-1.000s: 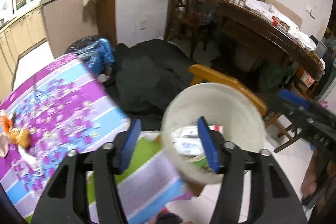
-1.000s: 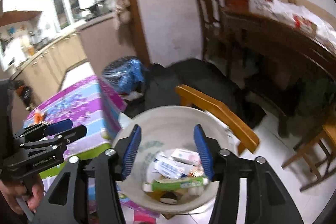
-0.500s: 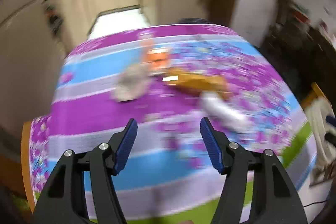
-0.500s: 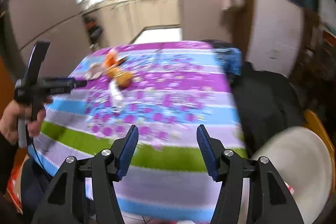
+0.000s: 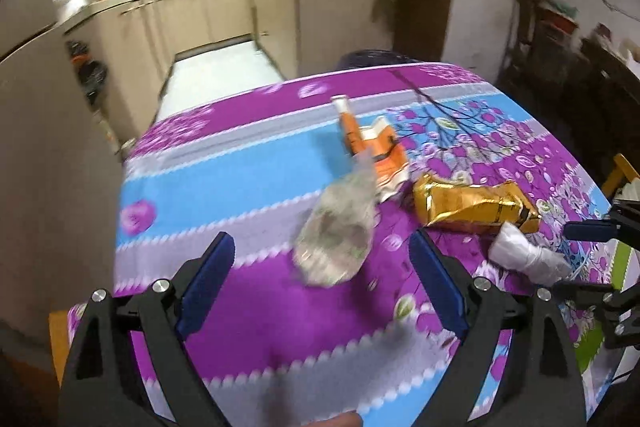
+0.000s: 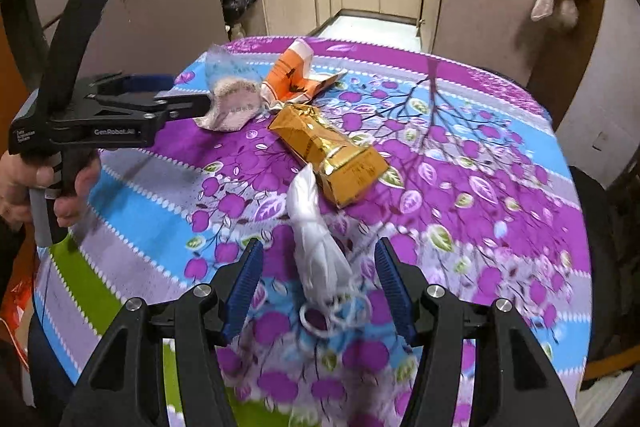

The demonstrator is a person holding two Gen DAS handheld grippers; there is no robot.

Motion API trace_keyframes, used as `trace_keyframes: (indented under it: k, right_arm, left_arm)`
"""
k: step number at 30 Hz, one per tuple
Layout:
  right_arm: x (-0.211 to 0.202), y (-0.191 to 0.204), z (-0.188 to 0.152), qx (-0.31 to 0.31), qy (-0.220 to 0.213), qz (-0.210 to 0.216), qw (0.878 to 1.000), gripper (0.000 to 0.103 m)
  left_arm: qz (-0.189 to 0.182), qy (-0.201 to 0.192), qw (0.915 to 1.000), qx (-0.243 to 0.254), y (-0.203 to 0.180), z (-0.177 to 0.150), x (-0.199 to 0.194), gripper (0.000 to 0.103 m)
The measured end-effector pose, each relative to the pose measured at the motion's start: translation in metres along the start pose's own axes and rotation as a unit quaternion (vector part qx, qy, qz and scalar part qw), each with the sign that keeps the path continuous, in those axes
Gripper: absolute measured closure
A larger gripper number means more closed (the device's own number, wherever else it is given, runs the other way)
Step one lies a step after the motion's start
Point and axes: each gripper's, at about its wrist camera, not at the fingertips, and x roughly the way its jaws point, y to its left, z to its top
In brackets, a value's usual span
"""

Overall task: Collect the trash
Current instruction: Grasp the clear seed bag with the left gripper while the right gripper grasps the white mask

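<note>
Left gripper [image 5: 322, 289] fingers opening around the crumpled clear plastic bag [image 5: 336, 227], right gripper [image 6: 318, 291] fingers spread astride the limp white plastic bag [image 6: 316, 243]; either flimsy film could slip or snag the flowered purple desk cloth [image 6: 460, 155].

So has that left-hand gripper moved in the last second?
Yes. The left gripper swung away from the white bucket it faced before and now points over the table, jaws opening above the clear plastic bag, nothing between them.

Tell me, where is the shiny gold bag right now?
The gold bag lies on the flowery tablecloth, mid-table in the right wrist view, between the orange wrapper behind it and the white plastic bag in front.
</note>
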Motion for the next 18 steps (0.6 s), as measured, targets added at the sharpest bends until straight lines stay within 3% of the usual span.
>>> trace_keyframes:
  k: [5, 7, 12, 14, 18]
  right_arm:
    - [0.018, -0.004, 0.003, -0.005, 0.018, -0.013, 1.0, 0.045]
    - [0.025, -0.003, 0.004, -0.003, 0.019, -0.019, 1.0, 0.055]
    - [0.031, 0.003, 0.002, -0.01, 0.022, -0.029, 0.999, 0.068]
    - [0.032, 0.003, 0.002, -0.007, 0.019, -0.031, 0.999, 0.069]
    - [0.03, 0.006, 0.001, -0.004, 0.011, -0.041, 0.999, 0.072]
  left_arm:
    - [-0.007, 0.007, 0.9998, 0.016, -0.005, 0.005, 0.022, 0.018]
    - [-0.005, 0.011, 0.9999, 0.01, -0.003, 0.006, 0.027, 0.018]
    - [-0.009, 0.027, 0.9996, -0.006, 0.0, 0.002, 0.039, 0.051]
    - [-0.014, 0.032, 0.9994, 0.002, -0.002, -0.001, 0.042, 0.057]
    - [-0.012, 0.029, 0.9995, -0.01, -0.002, -0.002, 0.041, 0.059]
